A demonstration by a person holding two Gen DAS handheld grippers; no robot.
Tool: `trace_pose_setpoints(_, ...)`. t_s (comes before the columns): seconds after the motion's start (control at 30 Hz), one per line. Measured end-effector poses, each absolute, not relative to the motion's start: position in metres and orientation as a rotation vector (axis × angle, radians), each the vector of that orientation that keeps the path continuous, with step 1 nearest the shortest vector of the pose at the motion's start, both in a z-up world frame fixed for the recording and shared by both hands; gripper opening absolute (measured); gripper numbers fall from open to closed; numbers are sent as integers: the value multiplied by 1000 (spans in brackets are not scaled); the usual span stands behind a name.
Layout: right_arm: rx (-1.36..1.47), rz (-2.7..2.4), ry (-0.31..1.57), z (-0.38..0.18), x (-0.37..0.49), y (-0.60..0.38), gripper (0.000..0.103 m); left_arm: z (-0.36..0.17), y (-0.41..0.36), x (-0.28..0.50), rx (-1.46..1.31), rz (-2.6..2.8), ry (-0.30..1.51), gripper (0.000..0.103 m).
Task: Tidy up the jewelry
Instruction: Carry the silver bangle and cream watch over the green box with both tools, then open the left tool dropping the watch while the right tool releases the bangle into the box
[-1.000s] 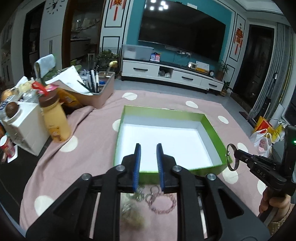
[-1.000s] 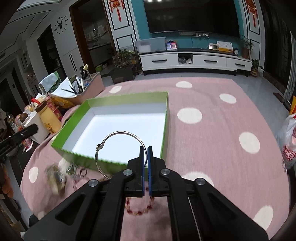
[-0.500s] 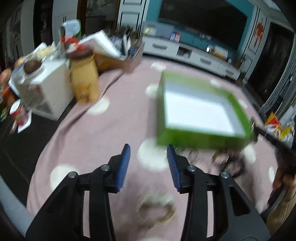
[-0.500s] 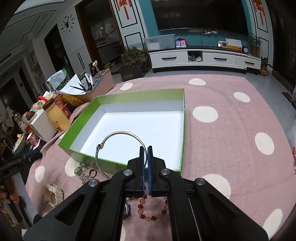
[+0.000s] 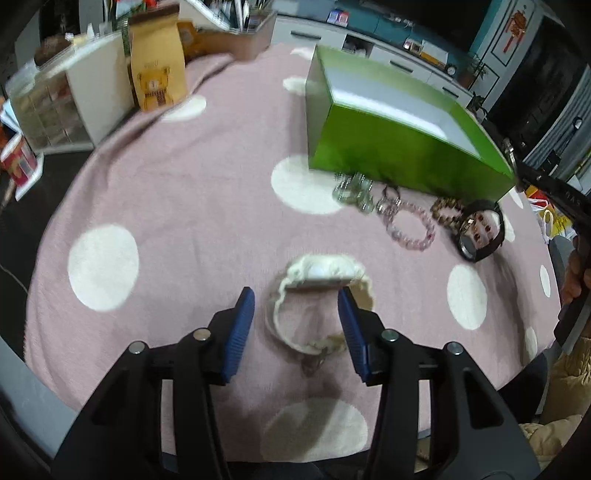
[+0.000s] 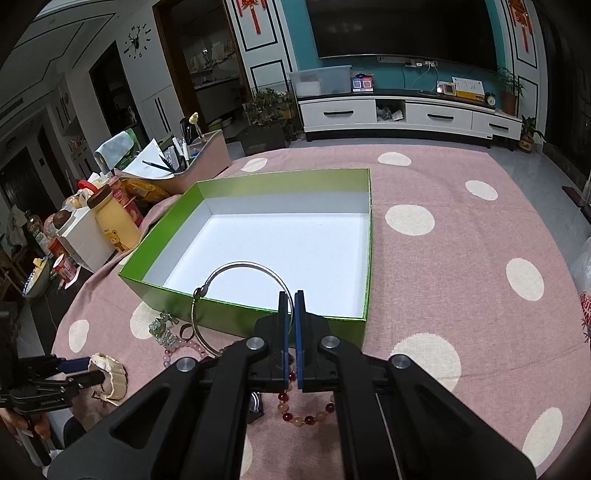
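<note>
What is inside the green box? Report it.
The green box shows only its bare white floor. The silver bangle, held in the right tool, and the near wall hide a strip along the near edge.

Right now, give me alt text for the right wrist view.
The right gripper, jaws shut, holds a thin silver bangle over the near edge of an open green cardboard box with a white inside, on a pink polka-dot tablecloth.

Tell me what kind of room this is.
Most likely a home living room: a big wall TV above a white TV cabinet, houseplants nearby, and a cloth-covered table.
</note>
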State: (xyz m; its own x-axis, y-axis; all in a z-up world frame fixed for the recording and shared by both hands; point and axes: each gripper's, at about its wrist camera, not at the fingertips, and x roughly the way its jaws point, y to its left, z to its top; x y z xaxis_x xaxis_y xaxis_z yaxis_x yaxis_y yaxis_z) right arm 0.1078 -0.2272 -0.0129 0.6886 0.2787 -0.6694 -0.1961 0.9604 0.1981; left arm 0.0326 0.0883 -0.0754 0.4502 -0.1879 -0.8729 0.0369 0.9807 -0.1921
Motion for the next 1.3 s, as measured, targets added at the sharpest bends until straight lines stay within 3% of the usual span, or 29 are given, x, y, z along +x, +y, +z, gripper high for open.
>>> trace_pose_setpoints(0.1,115,265,770,-16,109,-225,3,-82,91,35,-168,-114,1112,13)
trace_pose_setpoints(0.17,112,264,773,-17,111,-224,3,-81,91,39,-176,-105,1094,10)
trace_pose_setpoints(0.6,91,251,754,-13,140,-220,3,-1,43,111,-122,-178,839,10)
trace_pose_setpoints(0.93,8,244,778,-21,173,-199,3,-9,4,199,-73,-136,865,11)
trace_pose_setpoints(1.07,7,234,793,-23,185,-196,8,-20,2,212,-77,-132,886,27)
trace_pose_setpoints(1.13,23,228,791,-22,186,-198,16,-18,0,213,-68,-131,876,35)
trace_pose_setpoints(1.17,31,224,785,-20,185,-200,17,-16,1,213,-66,-134,872,46)
trace_pose_setpoints(1.2,45,218,777,-18,182,-203,26,-13,1,211,-61,-136,864,61)
trace_pose_setpoints(1.23,57,214,771,-16,180,-206,33,-9,2,208,-54,-135,851,65)
trace_pose_setpoints(1.3,82,204,758,-12,173,-215,35,-3,5,201,-47,-129,831,70)
